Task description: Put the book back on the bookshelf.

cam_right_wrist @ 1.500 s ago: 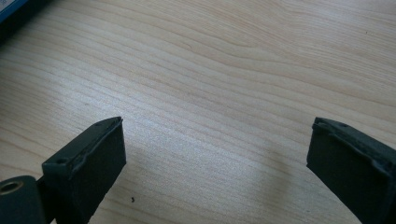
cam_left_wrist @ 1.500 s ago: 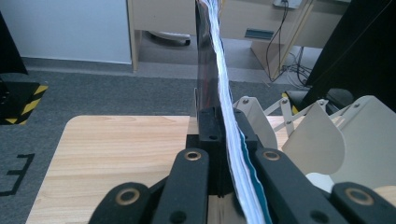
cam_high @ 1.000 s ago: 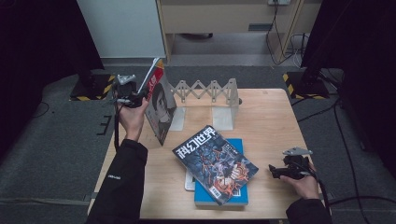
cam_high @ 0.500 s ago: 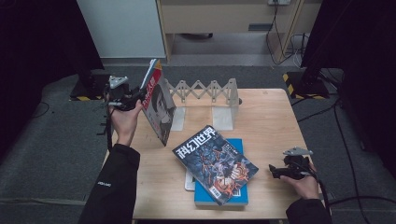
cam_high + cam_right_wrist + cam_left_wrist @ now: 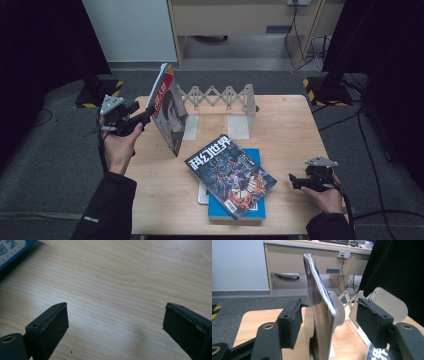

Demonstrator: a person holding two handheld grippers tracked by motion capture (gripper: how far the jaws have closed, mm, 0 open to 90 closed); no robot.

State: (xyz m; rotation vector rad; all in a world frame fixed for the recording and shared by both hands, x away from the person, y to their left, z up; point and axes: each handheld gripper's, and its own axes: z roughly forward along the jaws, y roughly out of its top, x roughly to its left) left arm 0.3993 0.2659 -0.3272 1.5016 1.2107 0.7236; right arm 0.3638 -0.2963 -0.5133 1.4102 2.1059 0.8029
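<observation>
Since the earlier frames our left gripper (image 5: pixel 145 118) has drawn back from the standing magazine (image 5: pixel 169 115) toward the left edge of the counter (image 5: pixel 300 130), and its fingers have just been opening. In the left gripper view the magazine (image 5: pixel 320 315) stands edge-on between the two fingers (image 5: pixel 372 321) with a clear gap on either side, so we no longer hold it. It leans, tilted, against the left end plate of the white folding rack (image 5: pixel 220 100) at the back of the counter.

Our right gripper (image 5: pixel 299 181) rests low at the counter's right side, its fingers (image 5: pixel 50 325) spread wide over bare wood with nothing between them.

We judge the magazine to be light, thin and floppy: the glossy cover looks slippery, and the pages will bow if we pinch it near a loose corner. Were we to take it again, we would grip close to the spine, near mid-height, where it is stiffest. Propped as it is, it could slide or fall flat if nudged.

The second magazine (image 5: pixel 231 175) lies flat on a blue book (image 5: pixel 250 212) near the counter's middle; lying flush, its overhanging edge looks the easiest place to take it.
</observation>
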